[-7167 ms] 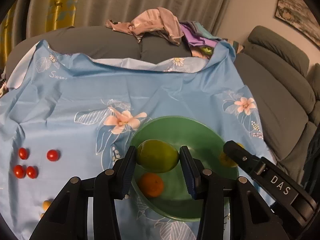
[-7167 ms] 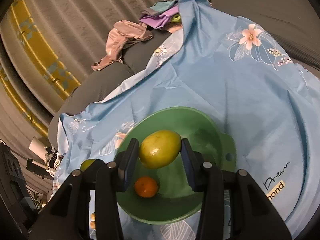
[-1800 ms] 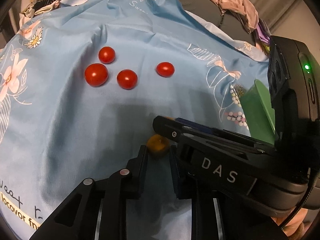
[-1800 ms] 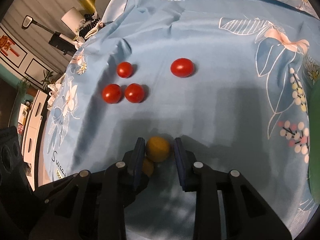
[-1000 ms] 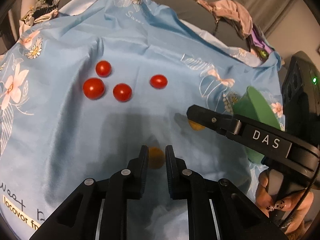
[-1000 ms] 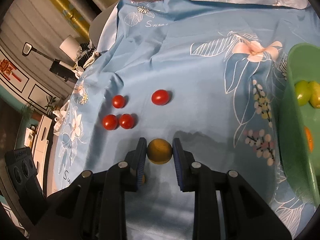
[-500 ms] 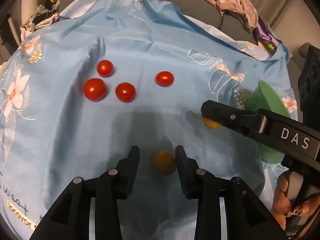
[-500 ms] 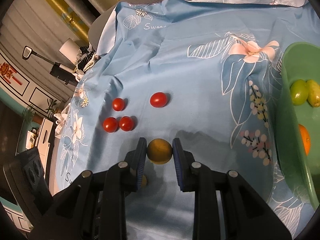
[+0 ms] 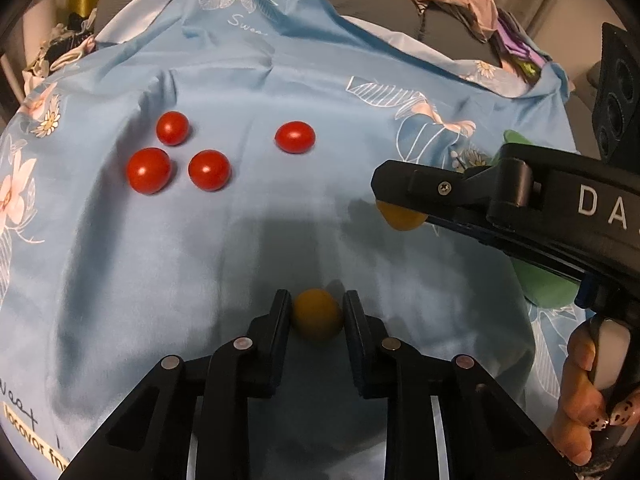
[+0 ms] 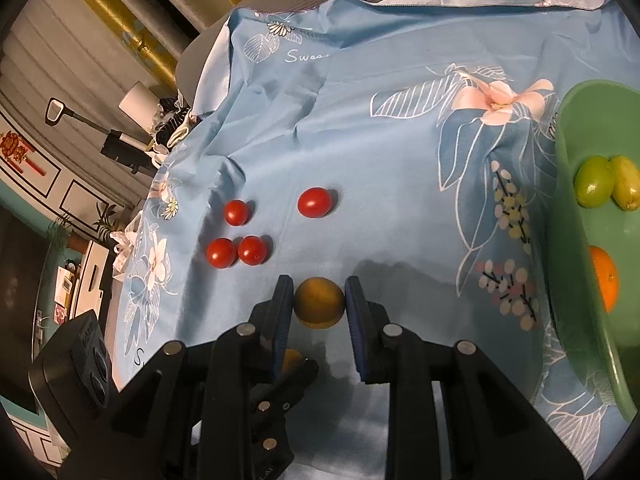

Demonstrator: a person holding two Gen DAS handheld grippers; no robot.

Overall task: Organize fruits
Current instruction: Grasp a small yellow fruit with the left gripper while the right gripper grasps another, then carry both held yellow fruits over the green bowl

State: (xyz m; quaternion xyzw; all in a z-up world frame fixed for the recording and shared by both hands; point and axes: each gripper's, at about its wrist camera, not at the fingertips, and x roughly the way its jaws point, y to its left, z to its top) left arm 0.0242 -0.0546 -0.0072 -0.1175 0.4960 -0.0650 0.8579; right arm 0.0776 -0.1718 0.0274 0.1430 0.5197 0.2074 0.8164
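Jaws of the left gripper (image 9: 316,314) are closing around a small round yellow fruit (image 9: 317,313) that lies on the cloth (image 9: 280,64); a thin gap shows at its right side, so the pads do not yet press it. The right gripper (image 10: 319,303) has its jaws clamped on a second fruit (image 10: 319,302) of the same dull yellow, smooth and slightly oval, held clear of the cloth.

Both grippers are matte black plastic with silver screw heads and dark blue pads. White letters "DA" show on the right gripper's side in the left view.

The cloth is glossy light blue fabric, creased, printed with pink flowers and white leaf outlines; "Swee" in white script sits near its far edge.

Four shiny red tomatoes (image 9: 206,170) rest beyond the grippers, three bunched, one apart. A green plastic bowl (image 10: 568,208) at the right holds two green fruits (image 10: 594,186) and an orange (image 10: 604,276).
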